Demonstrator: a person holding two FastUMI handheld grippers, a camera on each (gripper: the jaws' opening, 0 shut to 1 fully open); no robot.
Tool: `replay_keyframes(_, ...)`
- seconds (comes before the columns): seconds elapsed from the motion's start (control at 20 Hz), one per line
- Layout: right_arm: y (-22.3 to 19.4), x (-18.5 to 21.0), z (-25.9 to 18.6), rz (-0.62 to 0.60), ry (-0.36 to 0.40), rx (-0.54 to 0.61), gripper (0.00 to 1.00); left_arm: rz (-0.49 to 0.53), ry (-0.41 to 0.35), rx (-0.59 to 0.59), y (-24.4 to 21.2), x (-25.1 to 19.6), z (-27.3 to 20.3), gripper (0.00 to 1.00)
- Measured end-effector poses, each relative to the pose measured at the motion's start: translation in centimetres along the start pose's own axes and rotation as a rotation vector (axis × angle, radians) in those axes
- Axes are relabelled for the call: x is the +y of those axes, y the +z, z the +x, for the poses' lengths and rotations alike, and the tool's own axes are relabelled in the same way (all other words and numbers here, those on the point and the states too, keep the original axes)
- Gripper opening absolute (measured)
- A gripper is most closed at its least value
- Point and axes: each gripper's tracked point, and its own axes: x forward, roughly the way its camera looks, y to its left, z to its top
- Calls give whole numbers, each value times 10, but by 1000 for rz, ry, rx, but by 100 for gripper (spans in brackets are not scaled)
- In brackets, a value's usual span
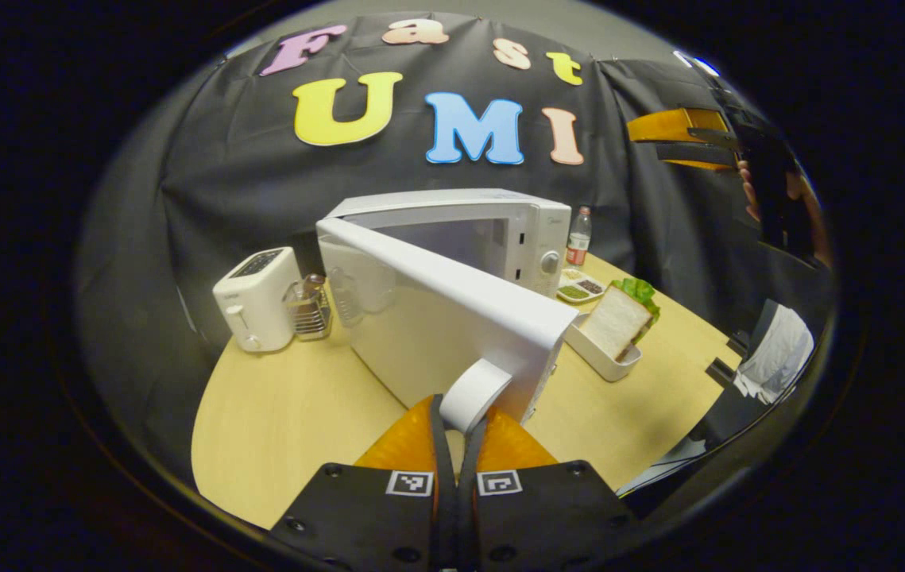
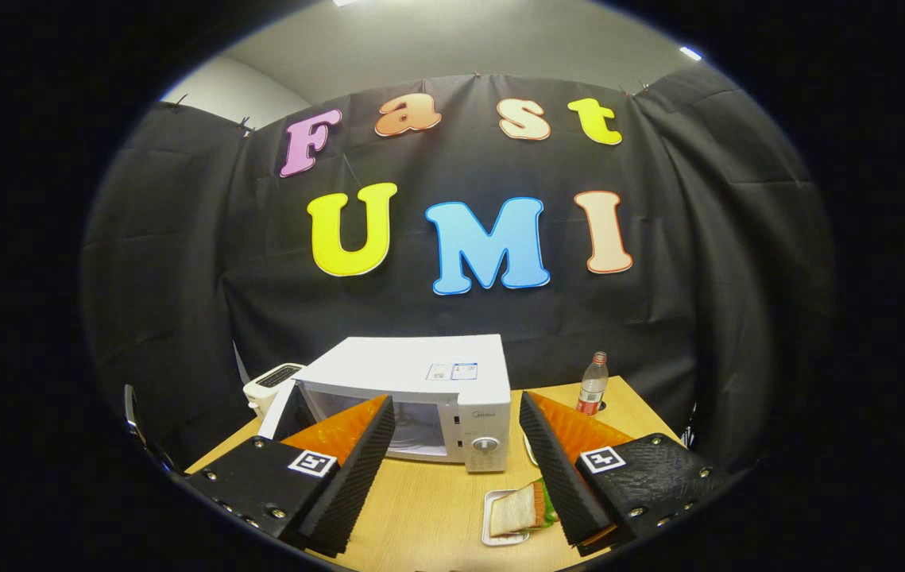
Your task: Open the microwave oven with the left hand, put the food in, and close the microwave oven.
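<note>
Left gripper (image 1: 456,425) is clamped on the microwave door handle (image 1: 474,395), door (image 1: 452,318) swung open. Right gripper (image 2: 456,461) hangs wide and empty; sandwich (image 2: 517,508) in its tray (image 2: 492,536) lies on the surface directly below-ahead, right side nearer.

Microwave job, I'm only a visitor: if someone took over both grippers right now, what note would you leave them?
Left gripper: jaws shut on the door handle, with the microwave door swung open.
Right gripper: jaws open, holding nothing, raised above the table facing the microwave.
Sandwich: in its white tray on the table, in front of the microwave, not yet picked up.
Done: door opened.
Left: pick up the sandwich tray, probably with the right gripper, place it inside, then close the door.
</note>
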Motion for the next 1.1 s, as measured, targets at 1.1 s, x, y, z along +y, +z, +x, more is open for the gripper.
replay_keyframes(1.1,-37,28,9,-49,28,104,96,-93,75,-5,-45,142,-57,13)
